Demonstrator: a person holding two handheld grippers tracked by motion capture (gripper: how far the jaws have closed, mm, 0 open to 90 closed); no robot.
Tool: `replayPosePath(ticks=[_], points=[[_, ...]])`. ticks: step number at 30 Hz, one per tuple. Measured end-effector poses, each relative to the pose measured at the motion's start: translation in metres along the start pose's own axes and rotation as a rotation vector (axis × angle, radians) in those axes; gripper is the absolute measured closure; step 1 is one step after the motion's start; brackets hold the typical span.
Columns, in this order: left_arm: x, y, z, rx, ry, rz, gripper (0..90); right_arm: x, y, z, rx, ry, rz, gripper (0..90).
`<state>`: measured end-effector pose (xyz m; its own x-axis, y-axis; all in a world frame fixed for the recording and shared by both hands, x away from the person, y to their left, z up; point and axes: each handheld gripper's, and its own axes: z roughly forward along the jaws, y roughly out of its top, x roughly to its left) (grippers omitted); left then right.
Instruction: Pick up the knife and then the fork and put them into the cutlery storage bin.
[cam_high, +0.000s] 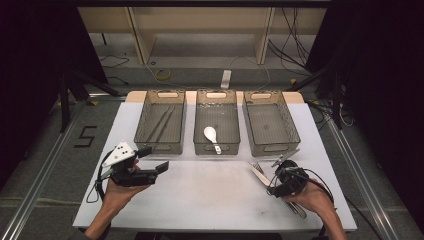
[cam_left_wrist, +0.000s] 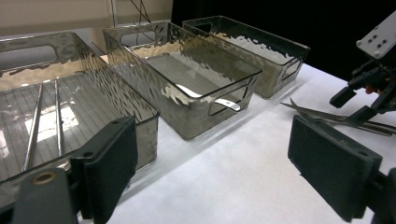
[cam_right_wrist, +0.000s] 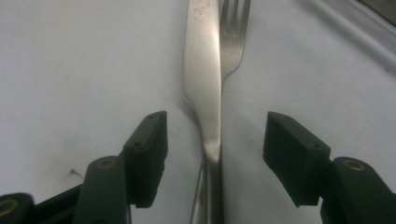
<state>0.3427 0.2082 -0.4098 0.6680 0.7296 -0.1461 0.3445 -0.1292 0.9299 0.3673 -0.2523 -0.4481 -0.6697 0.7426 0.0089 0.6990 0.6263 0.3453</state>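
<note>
Up close: knife (cam_right_wrist: 205, 88) beside fork (cam_right_wrist: 232, 37).

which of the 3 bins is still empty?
The right bin: nothing lies in it. The left bin holds two thin metal rods; the middle bin holds a white spoon.

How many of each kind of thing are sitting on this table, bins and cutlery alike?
Clear bins: 3, left, middle, right
Chopsticks: 2, in the left bin
White spoon: 1, in the middle bin
Knife: 1, on the table
Fork: 1, beside the knife
Total: 8
</note>
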Motion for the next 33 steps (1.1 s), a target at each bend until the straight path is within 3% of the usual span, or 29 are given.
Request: replayPosePath(ticks=[17, 33], points=[[0.0001, -0.0001, 0.0001, 0.002, 0.000, 0.001, 15.4, -0.0022, -0.0031, 0.0074, 0.043, 0.020, -0.021, 71.2], [-0.0002, 0.0000, -0.0002, 0.002, 0.001, 0.004, 15.4, -0.0021, -0.0031, 0.0078, 0.042, 0.023, -0.039, 79.6]])
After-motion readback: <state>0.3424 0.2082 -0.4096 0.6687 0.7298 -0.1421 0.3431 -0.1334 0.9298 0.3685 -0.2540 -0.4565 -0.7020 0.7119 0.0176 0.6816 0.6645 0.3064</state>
